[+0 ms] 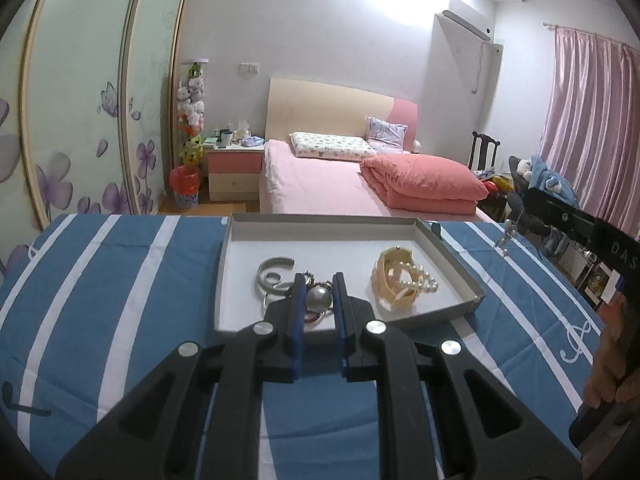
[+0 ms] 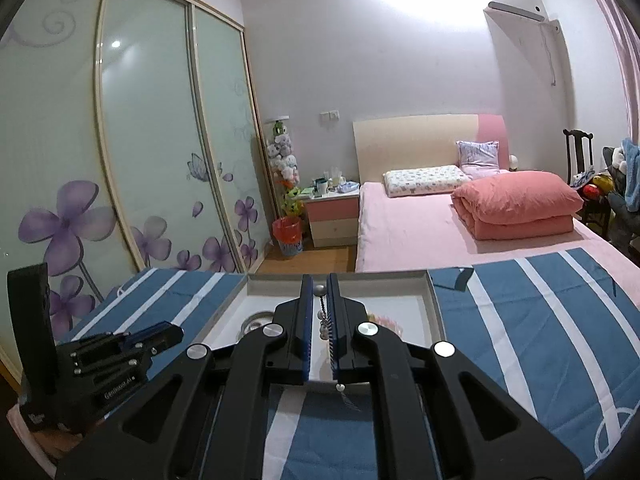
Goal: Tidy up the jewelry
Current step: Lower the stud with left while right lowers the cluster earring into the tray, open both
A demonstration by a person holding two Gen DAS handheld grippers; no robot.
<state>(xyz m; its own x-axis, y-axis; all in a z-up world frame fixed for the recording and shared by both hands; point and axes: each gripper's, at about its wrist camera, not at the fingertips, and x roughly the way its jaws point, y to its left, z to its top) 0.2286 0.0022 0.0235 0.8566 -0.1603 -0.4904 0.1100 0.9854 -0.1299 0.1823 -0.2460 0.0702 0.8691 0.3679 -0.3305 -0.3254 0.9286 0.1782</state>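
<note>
Right gripper (image 2: 319, 292) is clamped on a small dangly earring (image 2: 322, 312): round stud head pokes up past the fingertips, bead chain hangs down between the blue pads. In the left wrist view the same earring (image 1: 507, 234) shows hanging off the right gripper's tip, above the striped cloth (image 1: 120, 280), to the right of the tray.

Left gripper (image 1: 316, 286) looks clamped on a round grey bead (image 1: 319, 299); it reads as part of the ring-and-bead tangle in the tray (image 1: 236, 232), can't tell whether it's lifted clear. Silver cuff (image 1: 274, 270) and the pearl string with peach band (image 1: 404, 280) lie in the tray, apart from each other.

My read: both hands are mid-carry. To do it well:
- keep both grips closed; earring hold is thin
- lift the left piece slowly, since the tangle may drag neighbours
- keep the earring away from the tray rim; the chain could snag
- set down on bare tray floor
</note>
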